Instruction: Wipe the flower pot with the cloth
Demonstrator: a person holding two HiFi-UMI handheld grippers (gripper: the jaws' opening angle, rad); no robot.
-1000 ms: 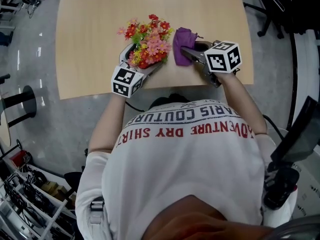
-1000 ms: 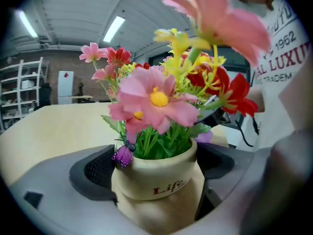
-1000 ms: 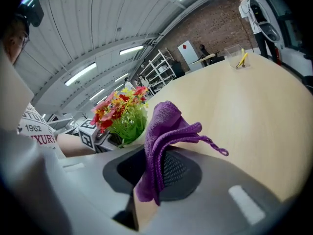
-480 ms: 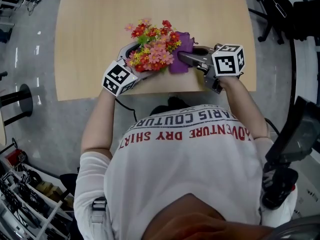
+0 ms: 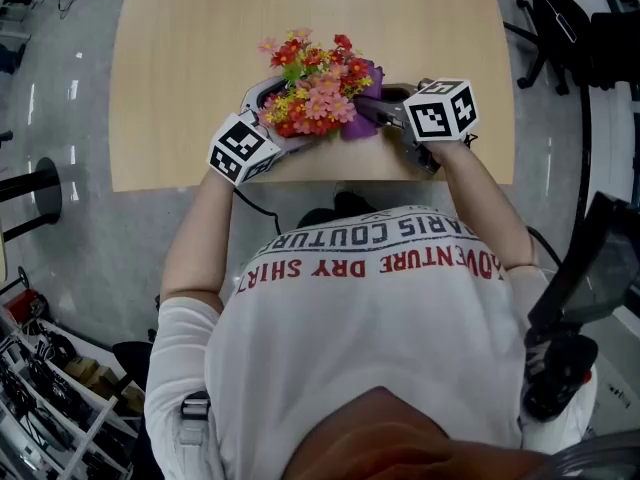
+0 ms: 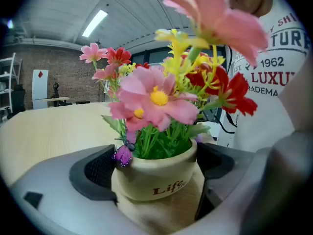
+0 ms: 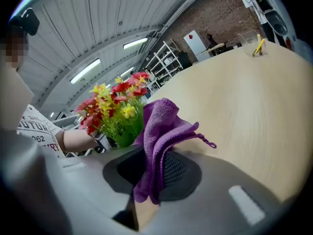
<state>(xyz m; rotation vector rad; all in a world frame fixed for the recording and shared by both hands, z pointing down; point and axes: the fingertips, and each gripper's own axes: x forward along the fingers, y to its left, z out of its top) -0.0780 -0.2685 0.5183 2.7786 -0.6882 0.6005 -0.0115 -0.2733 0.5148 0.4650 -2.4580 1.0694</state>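
A cream flower pot printed "Life" holds pink, red and yellow artificial flowers. My left gripper is shut on the pot, one jaw on each side, and holds it tilted over the table's near edge. My right gripper is shut on a purple cloth. In the head view the cloth is pressed against the right side of the bouquet; the pot itself is hidden under the flowers there. In the right gripper view the flowers rise just behind the cloth.
The light wooden table stretches away behind the flowers; its near edge runs under both grippers. A person's white printed shirt fills the lower head view. Black chairs stand at the right; racks with cables lie lower left.
The pot and flowers have moved right and slightly away from me in the left gripper. The cloth, apart from the flowers a second ago, now sits against them.
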